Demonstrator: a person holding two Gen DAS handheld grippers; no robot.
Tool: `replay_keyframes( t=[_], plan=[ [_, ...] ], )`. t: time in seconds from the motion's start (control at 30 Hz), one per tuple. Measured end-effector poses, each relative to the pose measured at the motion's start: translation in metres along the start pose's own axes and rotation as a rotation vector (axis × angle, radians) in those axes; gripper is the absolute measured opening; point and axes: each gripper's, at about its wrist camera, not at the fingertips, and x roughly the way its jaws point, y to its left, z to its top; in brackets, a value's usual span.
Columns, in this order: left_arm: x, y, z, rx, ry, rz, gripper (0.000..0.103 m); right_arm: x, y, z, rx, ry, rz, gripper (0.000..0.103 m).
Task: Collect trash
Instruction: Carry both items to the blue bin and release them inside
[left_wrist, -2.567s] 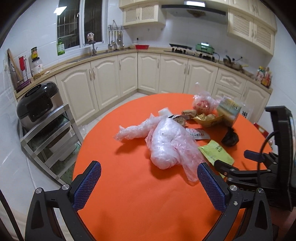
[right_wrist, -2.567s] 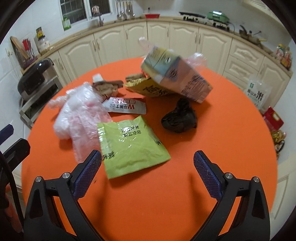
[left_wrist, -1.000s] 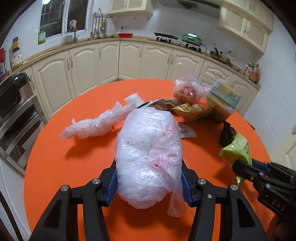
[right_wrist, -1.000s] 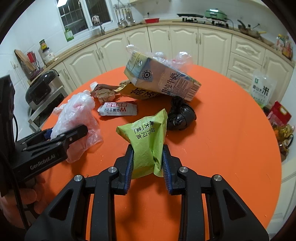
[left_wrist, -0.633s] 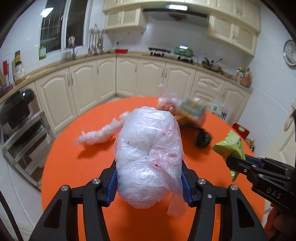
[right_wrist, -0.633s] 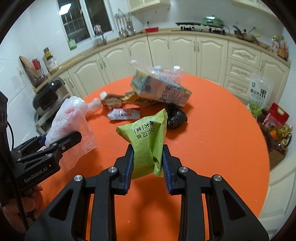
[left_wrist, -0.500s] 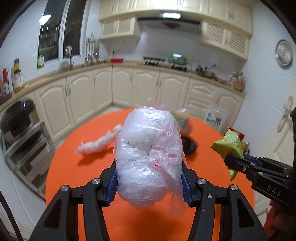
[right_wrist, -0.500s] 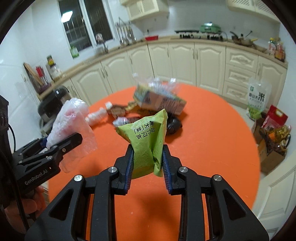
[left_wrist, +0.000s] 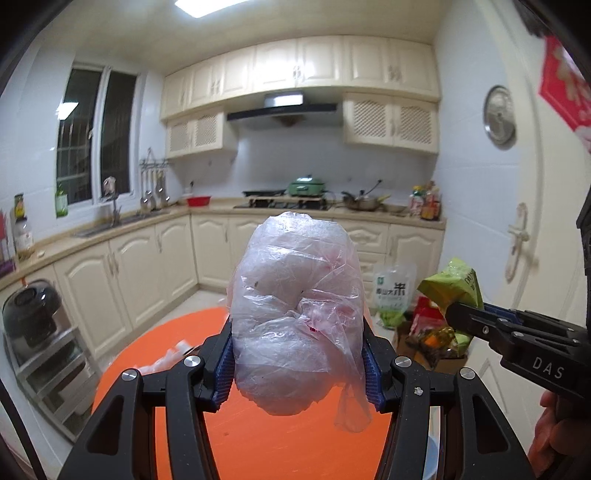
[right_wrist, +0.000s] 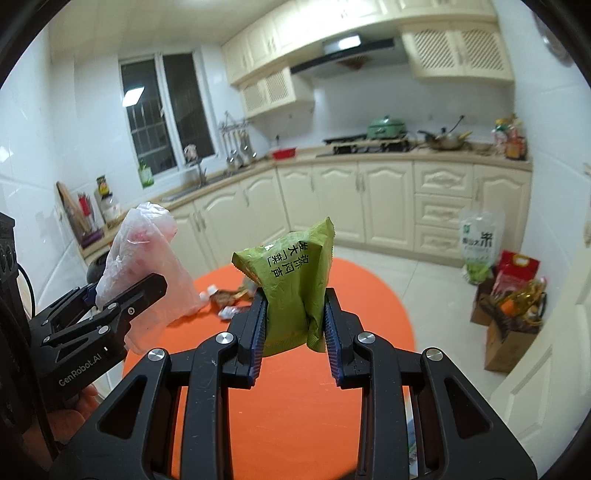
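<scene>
Both loads have come well up off the counter (right_wrist: 295, 413) since a moment ago; I now look across the kitchen instead of down at the litter. I read that as pickup done, with both pieces ready to carry to a bin, which I can't see.

My left tongs (left_wrist: 298, 360) are clamped on the bag (left_wrist: 295, 310): thin, crinkled, translucent film bunched into a soft lump, a loose tail hanging.

My right tongs (right_wrist: 293, 334) pinch the packet (right_wrist: 295, 284): matte green foil, creased, flat and nearly empty-looking.

More scraps (right_wrist: 229, 295) remain on the orange counter.
</scene>
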Motion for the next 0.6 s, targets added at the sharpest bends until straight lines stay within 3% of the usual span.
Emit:
replay_keyframes(
  t=[0.27, 0.6],
  plan=[
    [0.007, -0.049, -0.019, 0.06, 0.032, -0.131, 0.052, -0.036, -0.066, -0.008, 0.086, -0.034, -0.108, 0.027],
    [0.071, -0.139, -0.067, 0.148, 0.212, -0.342, 0.052, -0.043, -0.21, -0.053, 0.287, 0.06, -0.308, 0.027]
  ],
)
